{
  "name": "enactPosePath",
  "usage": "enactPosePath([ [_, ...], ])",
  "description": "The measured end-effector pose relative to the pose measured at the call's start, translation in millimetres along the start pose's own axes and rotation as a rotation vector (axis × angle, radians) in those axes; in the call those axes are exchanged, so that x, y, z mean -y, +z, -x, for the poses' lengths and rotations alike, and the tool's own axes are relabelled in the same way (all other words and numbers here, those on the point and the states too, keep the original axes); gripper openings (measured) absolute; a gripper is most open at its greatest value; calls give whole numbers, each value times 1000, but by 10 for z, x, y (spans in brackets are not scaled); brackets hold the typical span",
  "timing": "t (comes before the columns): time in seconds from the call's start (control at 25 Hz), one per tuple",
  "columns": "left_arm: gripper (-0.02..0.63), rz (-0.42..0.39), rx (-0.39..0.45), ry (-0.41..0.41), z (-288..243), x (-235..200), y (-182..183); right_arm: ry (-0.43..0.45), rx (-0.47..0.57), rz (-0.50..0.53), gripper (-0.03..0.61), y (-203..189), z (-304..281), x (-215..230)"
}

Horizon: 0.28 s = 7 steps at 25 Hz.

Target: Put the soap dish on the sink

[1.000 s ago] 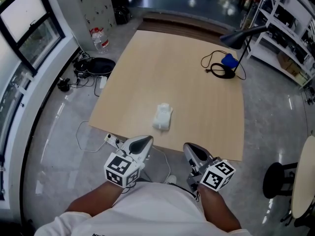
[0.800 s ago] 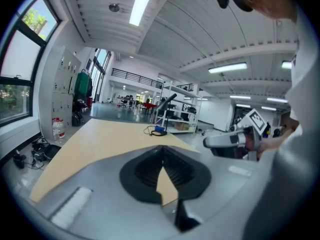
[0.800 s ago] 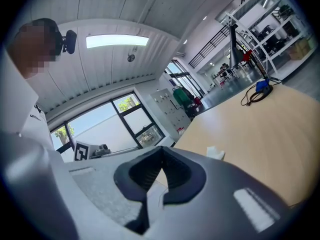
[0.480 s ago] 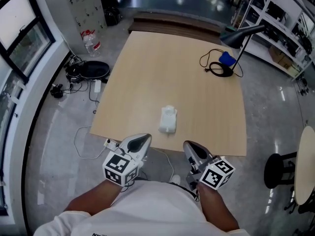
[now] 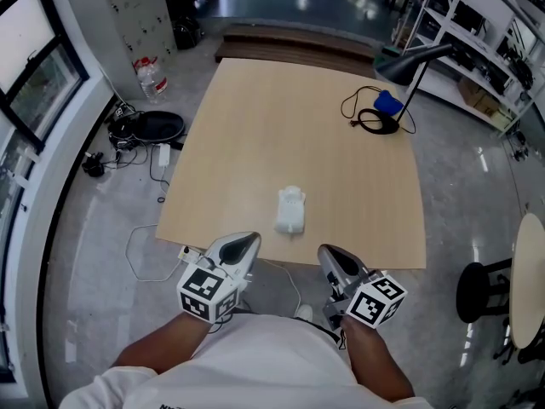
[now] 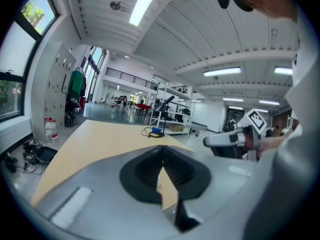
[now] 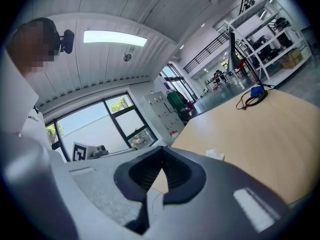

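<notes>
- Head view: a small white plastic object (image 5: 290,211) lies on the pale wooden table (image 5: 255,126), near its front edge and just ahead of both tools. It is too small to tell which part is the soap dish and which the sink, or whether they are already touching.
- The left gripper (image 5: 249,240) and right gripper (image 5: 327,253) hang side by side just off the table's near edge, both short of the white object and touching nothing.
- A black desk lamp (image 5: 407,68) with a coiled cable stands at the far right corner, well apart from the work.
- Left gripper view: the left gripper (image 6: 162,151) has its jaws together with nothing between them. The table (image 6: 95,139) stretches ahead and the right gripper (image 6: 227,140) shows off to the side.
- Right gripper view: the right gripper (image 7: 161,154) also has its jaws pressed together and empty. The white object (image 7: 215,155) sits on the table (image 7: 255,129) just past its tip.
- Risks, as I judge them: a reach made with the jaws not parted would shove the light piece instead of gripping it.
- So near the front edge, a nudge back toward the person could tip it to the floor.
- White on white also makes it easy to pinch the wrong part.
</notes>
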<state>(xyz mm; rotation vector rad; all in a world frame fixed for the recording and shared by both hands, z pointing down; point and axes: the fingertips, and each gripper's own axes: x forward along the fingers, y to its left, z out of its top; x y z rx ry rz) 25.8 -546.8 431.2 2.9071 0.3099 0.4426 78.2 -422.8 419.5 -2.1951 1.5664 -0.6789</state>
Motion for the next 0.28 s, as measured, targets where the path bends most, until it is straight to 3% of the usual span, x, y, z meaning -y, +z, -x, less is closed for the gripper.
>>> enactPosePath([
  [0.28,8,5,4,2,-8,-11,-18,9,-14,16,2,-9,-13,-11],
])
